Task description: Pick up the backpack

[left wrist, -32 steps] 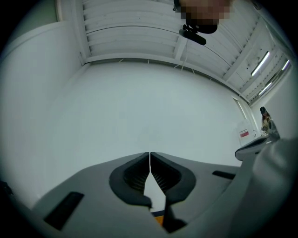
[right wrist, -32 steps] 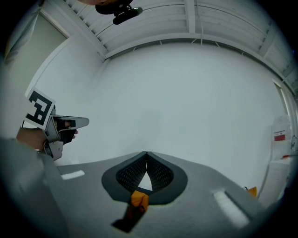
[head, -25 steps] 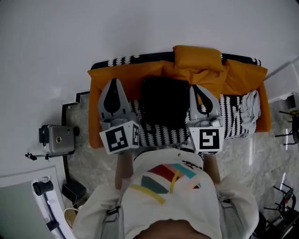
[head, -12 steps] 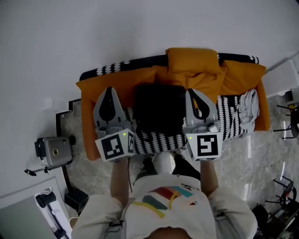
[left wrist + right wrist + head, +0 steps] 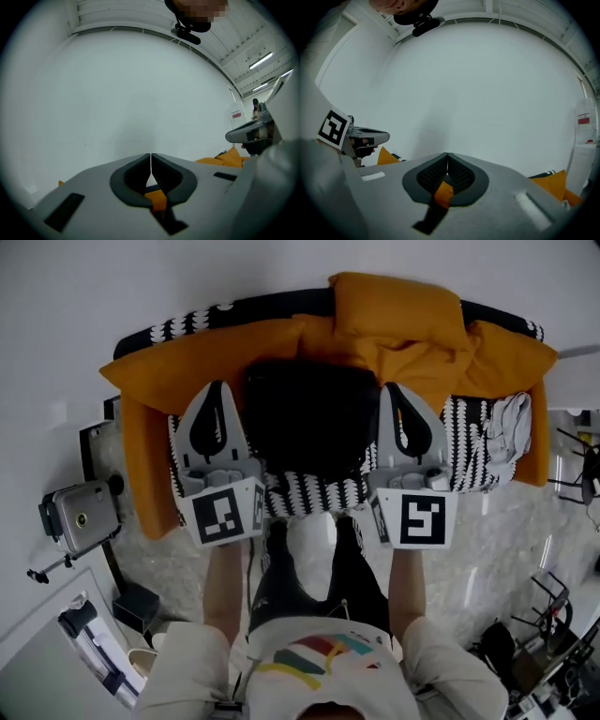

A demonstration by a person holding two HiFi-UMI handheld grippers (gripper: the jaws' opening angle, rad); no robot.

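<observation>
1. Left tool (image 5: pixel 217 387): the 2 jaws are pressed together along their full length, with only a hairline seam visible in the left gripper view (image 5: pixel 150 155). Nothing is pinched. Orange fabric shows through the opening behind the closed tips. Its marker cube (image 5: pixel 225 513) sits at the rear end, nearest the person.

2. Right tool (image 5: pixel 395 388): the 2 jaws are likewise pressed together, tips meeting in the right gripper view (image 5: pixel 447 154), with nothing held. Orange fabric again shows behind the tips.

3. Backpack (image 5: pixel 305 416): black, and lying on the sofa (image 5: pixel 469 460) directly between the 2 tools. It is just right of the left tool and just left of the right tool. In the head view, the right tool's inner edge overlaps the backpack's right side. Whether either tool touches it cannot be confirmed.

4. Orange cushions (image 5: pixel 398 320): banked ahead of both tool tips and behind the backpack, with 1 more draped down the sofa end outboard of the left tool.

5. White cloth (image 5: pixel 511 427): bunched on the sofa, well outboard of the right tool.

6. Camera (image 5: pixel 77 517): on the floor, outboard of and behind the left tool.

7. Wall (image 5: pixel 140 84): plain white, filling the field ahead of both tools.

8. Cross-check: each gripper view shows the other tool alongside, level with it.
</observation>
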